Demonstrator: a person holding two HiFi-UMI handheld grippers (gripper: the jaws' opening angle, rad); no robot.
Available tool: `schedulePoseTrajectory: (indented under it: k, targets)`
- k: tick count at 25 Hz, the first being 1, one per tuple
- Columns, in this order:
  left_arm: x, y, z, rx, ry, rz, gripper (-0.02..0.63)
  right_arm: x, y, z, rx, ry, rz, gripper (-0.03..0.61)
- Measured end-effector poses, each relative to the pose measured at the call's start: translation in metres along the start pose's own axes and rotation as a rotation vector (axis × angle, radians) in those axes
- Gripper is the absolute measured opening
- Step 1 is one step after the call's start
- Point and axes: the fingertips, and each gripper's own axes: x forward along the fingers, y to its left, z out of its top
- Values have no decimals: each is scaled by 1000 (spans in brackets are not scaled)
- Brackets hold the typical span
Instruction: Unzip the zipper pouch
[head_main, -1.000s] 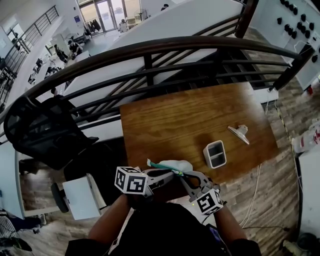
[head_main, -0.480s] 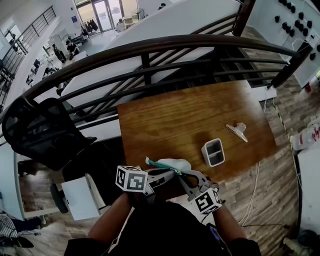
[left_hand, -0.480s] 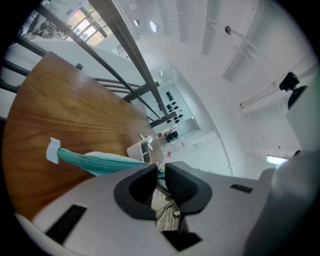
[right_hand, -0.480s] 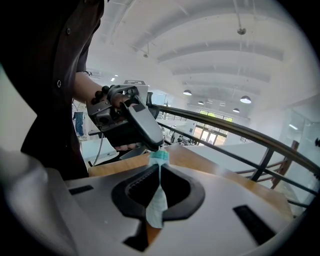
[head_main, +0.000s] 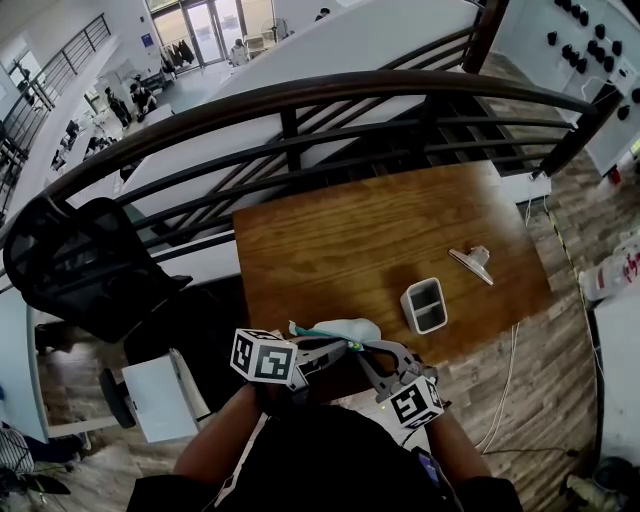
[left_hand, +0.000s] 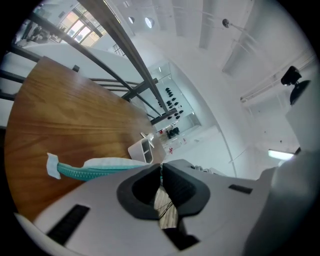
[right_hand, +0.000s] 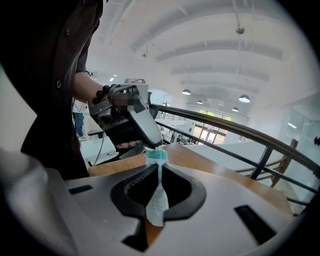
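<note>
The white zipper pouch (head_main: 345, 328) with a teal zipper (head_main: 318, 332) lies at the near edge of the wooden table (head_main: 350, 230). My left gripper (head_main: 343, 346) meets it from the left. Its jaws have just been closing and now pinch a thin strip, apparently the zipper pull (left_hand: 161, 176), at the zipper's near end. In the left gripper view the zipper (left_hand: 85, 171) runs off left to a free white tab (left_hand: 52, 165). My right gripper (right_hand: 159, 172) has just eased open slightly but still clamps the pouch's end tab (right_hand: 158, 202). The left gripper's fingers (right_hand: 142, 127) sit just beyond that tab.
A white two-slot holder (head_main: 425, 305) and a small metal clip (head_main: 472, 262) lie on the table's right half. A dark railing (head_main: 300, 130) runs along the far side. A black chair (head_main: 80, 260) stands to the left, off the table.
Both grippers and the pouch keep their places at the table's near edge. Only the whole view has slid slightly.
</note>
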Motion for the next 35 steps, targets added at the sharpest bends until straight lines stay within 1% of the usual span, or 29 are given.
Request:
schedulePoseTrajectory:
  k: [4, 8, 13, 17, 23, 27, 32, 34, 35]
  targets:
    - [3, -2, 1, 8, -1, -2, 21, -4, -3, 2, 10, -6, -3, 49]
    - [7, -5, 3, 27, 6, -1, 21, -7, -5, 4, -11, 7, -5, 81]
    - [12, -5, 3, 79, 38, 17, 20, -11, -11, 6, -1, -3, -29, 117]
    - [17, -7, 3, 86, 50, 14, 20, -13, -13, 11, -20, -12, -26, 106]
    - [20, -8, 3, 102, 58, 20, 20, -17, -13, 9, -34, -3, -38, 60]
    - [20, -7, 2, 144, 64, 48, 20, -19, -11, 7, -11, -10, -47, 48]
    - [17, -8, 0, 240, 94, 99, 18, -20, -8, 10, 11, -17, -57, 43]
    - [17, -9, 0, 247, 95, 107, 18, -20, -8, 11, 18, -22, -62, 43]
    - [16, -9, 1, 234, 89, 103, 17, -20, -8, 11, 23, -25, -64, 42]
